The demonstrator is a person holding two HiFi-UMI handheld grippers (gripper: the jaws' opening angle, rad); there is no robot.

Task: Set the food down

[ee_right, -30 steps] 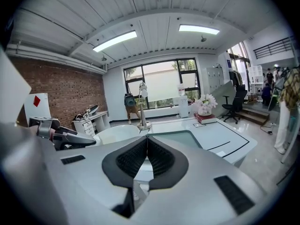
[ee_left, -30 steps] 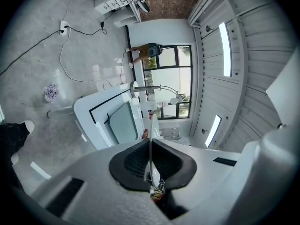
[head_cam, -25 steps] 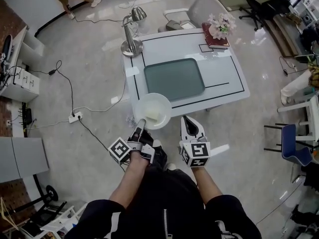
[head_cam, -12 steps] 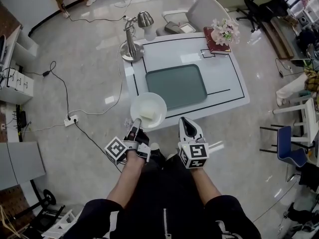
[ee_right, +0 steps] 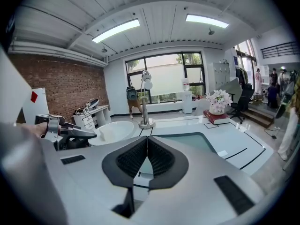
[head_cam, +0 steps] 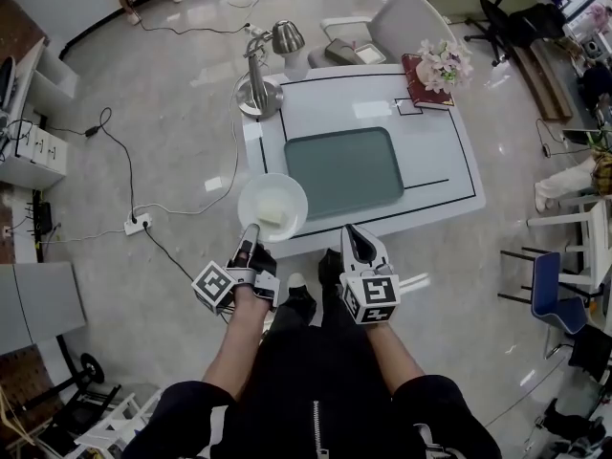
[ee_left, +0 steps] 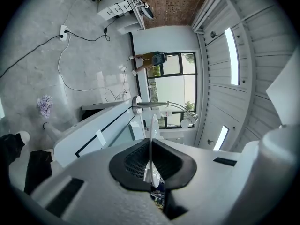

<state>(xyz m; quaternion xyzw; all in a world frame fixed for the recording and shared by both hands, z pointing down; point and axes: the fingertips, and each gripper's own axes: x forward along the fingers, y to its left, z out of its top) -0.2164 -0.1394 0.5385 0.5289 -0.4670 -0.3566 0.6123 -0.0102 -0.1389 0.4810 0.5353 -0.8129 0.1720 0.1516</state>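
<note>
the left gripper [head_cam: 251, 235] is closed on the near rim of a white plate [head_cam: 287, 191]. in the left gripper view the rim runs edge-on between the two pads, which press on it from both sides. the right gripper [head_cam: 356, 233] is level with the left one and just to its right. its jaws are together and nothing is between them. it touches neither the plate nor the desk [head_cam: 435, 156].

the plate sits at the near left corner of the desk and overlaps the desk's left edge, so that part of it is over the floor. whether its underside touches the desk cannot be told. a pale block of food [head_cam: 271, 214] lies on the plate, toward the side nearest the left gripper.

a grey-green tray [head_cam: 344, 170] lies in the middle of the desk, just beyond the plate and apart from it. a metal lamp [head_cam: 258, 92] stands at the far left corner. a red book [head_cam: 421, 73] carrying flowers [head_cam: 448, 57] lies at the far right corner. a grey chair [head_cam: 402, 17] stands beyond the far edge.
</note>
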